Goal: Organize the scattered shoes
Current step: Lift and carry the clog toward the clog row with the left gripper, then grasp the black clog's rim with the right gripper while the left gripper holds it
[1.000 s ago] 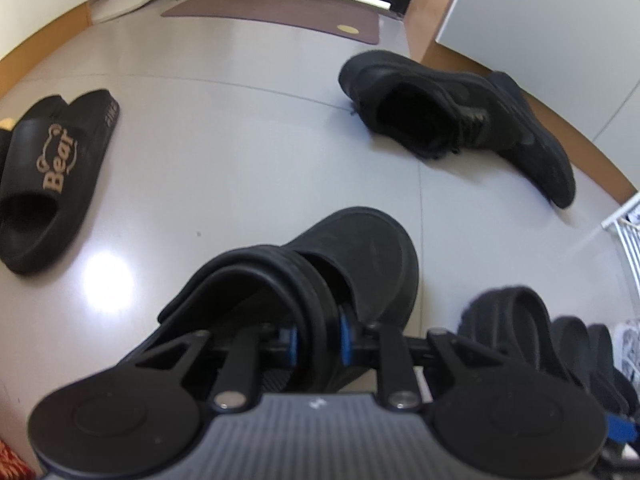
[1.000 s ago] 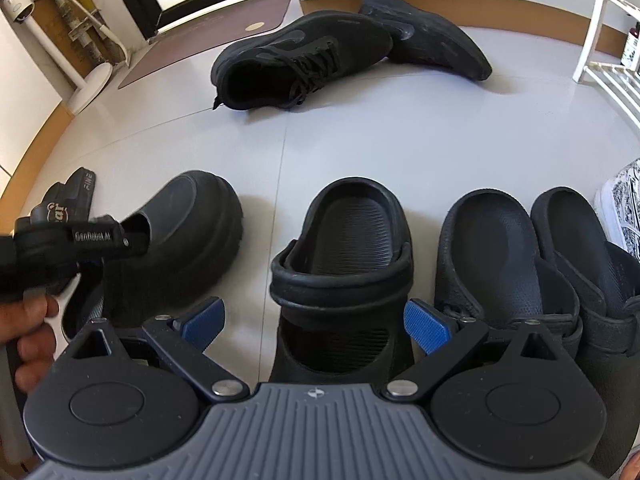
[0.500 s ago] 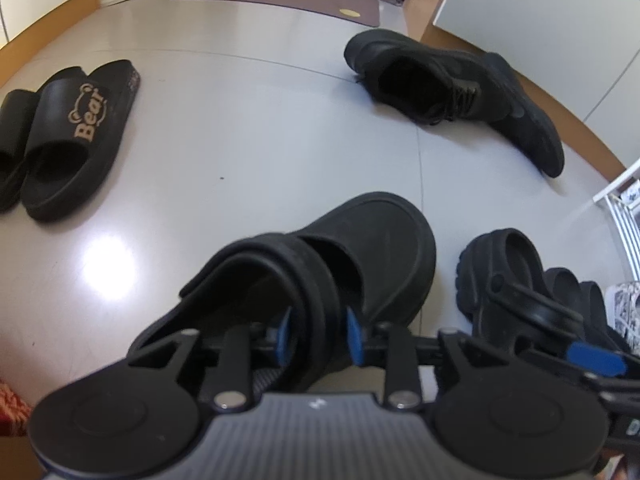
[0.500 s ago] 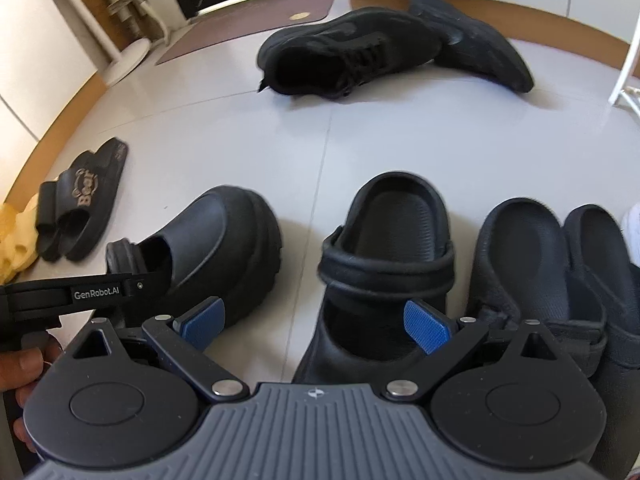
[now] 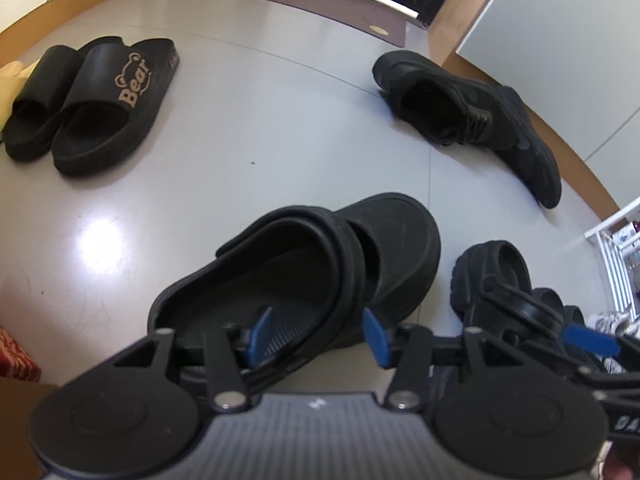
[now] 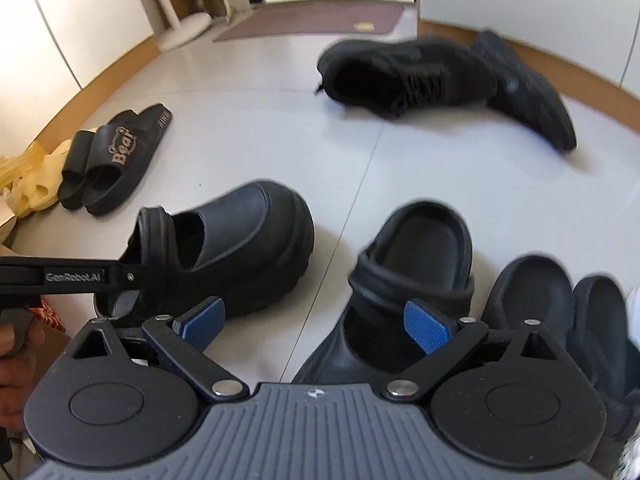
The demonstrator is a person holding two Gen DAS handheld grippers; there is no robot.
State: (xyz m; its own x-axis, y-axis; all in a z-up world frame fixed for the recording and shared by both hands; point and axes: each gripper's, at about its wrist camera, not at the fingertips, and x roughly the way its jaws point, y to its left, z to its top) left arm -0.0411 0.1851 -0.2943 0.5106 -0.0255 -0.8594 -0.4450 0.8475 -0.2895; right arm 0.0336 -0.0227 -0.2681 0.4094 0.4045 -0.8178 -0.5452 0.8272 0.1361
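Note:
A black clog (image 5: 320, 264) stands on the grey floor, toe pointing away, with its heel strap folded forward. My left gripper (image 5: 318, 336) sits over the clog's heel. Its jaws are opening, and the clog's side rim lies between the blue pads without being pressed. In the right wrist view this clog (image 6: 240, 240) stands left of its matching clog (image 6: 416, 264). My right gripper (image 6: 314, 322) hangs open above the gap between the two clogs, with nothing between its fingers.
A pair of black "Bear" slides (image 5: 108, 96) lies at the left, beside yellow slippers (image 6: 32, 184). Two black sneakers (image 6: 420, 76) lie askew further away near the wall. Another dark pair (image 6: 532, 300) stands right of the clogs. A white rack (image 5: 616, 264) is at the far right.
The left jaws have spread apart and let go of the clog's strap, and the left gripper has drawn back from it. The right gripper has rolled and drifted a little.

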